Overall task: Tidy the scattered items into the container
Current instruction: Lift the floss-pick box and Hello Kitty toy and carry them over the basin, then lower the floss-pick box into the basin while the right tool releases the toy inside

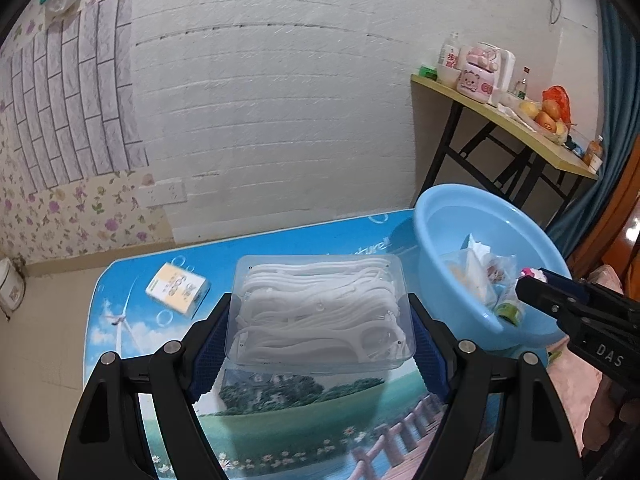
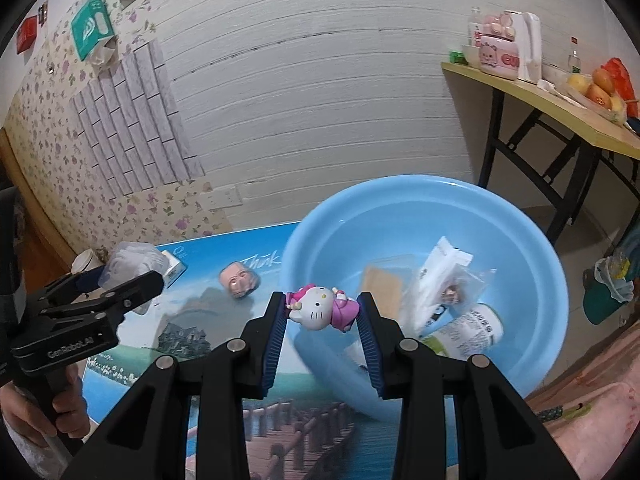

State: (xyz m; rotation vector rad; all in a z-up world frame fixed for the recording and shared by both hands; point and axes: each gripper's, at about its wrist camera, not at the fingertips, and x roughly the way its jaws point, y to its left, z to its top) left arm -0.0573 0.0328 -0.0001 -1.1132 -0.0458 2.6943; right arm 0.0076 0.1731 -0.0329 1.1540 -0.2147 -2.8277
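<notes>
My left gripper [image 1: 320, 320] is shut on a clear plastic box of white floss picks [image 1: 320, 312], held above the table with its picture top [image 1: 280, 412]. The light blue basin [image 1: 448, 232] stands at the table's right end, right of the box. My right gripper [image 2: 323, 310] is shut on a small white cat figurine in pink [image 2: 320, 306], held over the near left rim of the basin [image 2: 520, 216]. Inside the basin lie packets and a small bottle [image 2: 468, 328]. The right gripper [image 1: 532, 286] also shows at the right of the left wrist view, and the left gripper [image 2: 132, 276] at the left of the right wrist view.
A yellow and white small box [image 1: 178, 288] lies on the far left of the table. A small doll head [image 2: 239, 280] lies on the table left of the basin. A side table [image 1: 500, 116] with fruit and jars stands by the back wall. A hand [image 2: 24, 412] holds the left gripper's handle.
</notes>
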